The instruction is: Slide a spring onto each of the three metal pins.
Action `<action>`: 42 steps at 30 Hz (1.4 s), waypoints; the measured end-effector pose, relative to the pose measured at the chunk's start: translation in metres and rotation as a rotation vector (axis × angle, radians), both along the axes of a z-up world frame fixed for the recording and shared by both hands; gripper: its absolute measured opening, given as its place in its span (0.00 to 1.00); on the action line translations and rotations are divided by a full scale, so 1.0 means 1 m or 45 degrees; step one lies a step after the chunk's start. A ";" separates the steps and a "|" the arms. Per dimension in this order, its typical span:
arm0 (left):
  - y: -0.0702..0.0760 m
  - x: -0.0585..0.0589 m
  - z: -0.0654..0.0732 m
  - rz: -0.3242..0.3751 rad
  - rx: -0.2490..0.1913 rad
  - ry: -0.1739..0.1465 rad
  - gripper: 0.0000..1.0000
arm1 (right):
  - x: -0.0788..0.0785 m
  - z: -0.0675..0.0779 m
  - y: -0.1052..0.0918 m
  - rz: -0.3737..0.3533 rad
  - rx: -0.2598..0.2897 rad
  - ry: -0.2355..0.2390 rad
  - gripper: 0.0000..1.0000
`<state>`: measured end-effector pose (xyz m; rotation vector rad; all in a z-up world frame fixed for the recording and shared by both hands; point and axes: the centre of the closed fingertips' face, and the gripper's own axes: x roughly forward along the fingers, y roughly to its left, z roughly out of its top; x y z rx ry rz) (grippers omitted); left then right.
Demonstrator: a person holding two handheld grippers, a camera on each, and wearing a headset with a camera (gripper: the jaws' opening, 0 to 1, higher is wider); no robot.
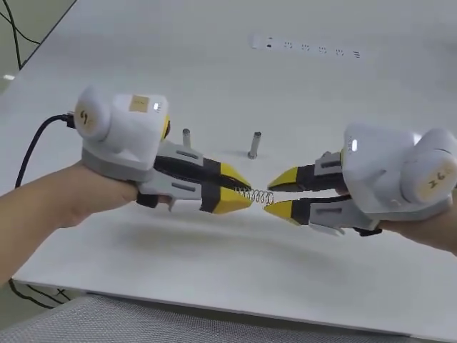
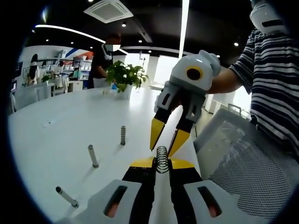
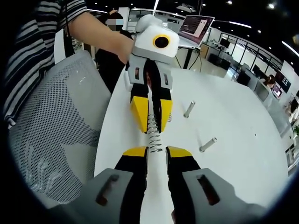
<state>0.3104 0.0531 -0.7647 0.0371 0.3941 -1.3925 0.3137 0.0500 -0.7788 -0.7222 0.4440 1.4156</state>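
Observation:
My left gripper [image 1: 241, 194] is shut on one end of a small steel spring [image 1: 257, 195], held level above the white table [image 1: 214, 257]. In the left gripper view the spring [image 2: 162, 159] sits between the yellow tips. My right gripper [image 1: 280, 194] faces it tip to tip, open, with the spring's free end [image 3: 154, 135] reaching between its jaws. Two upright metal pins [image 1: 186, 137] [image 1: 254, 145] stand behind the grippers. In the left gripper view the farthest pin [image 2: 123, 135] carries a coil, and two nearer pins [image 2: 93, 156] [image 2: 67, 197] look bare.
A white power strip [image 1: 307, 48] lies at the table's far side. A black cable [image 1: 28, 153] runs off the left gripper. A grey mesh chair [image 1: 107, 318] sits at the near table edge. A potted plant [image 2: 124, 77] stands at the table's far end.

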 end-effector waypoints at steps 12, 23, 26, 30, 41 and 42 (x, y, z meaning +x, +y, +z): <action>0.004 0.002 -0.001 0.011 0.011 0.004 0.08 | 0.000 0.005 0.003 0.078 -0.048 -0.117 0.12; 0.005 -0.001 -0.008 0.001 0.041 -0.002 0.08 | -0.005 0.018 0.008 0.173 -0.063 -0.167 0.11; 0.005 -0.001 -0.009 0.001 0.040 -0.003 0.08 | -0.006 0.021 0.010 0.187 -0.050 -0.163 0.11; 0.006 0.000 -0.009 0.002 0.043 -0.007 0.08 | -0.005 0.025 0.013 0.186 -0.024 -0.143 0.11; 0.005 -0.001 -0.011 -0.002 0.051 -0.011 0.08 | -0.008 0.035 0.024 0.132 0.112 -0.044 0.12; 0.004 -0.001 -0.011 -0.005 0.049 -0.010 0.08 | -0.008 0.039 0.027 0.115 0.156 -0.025 0.12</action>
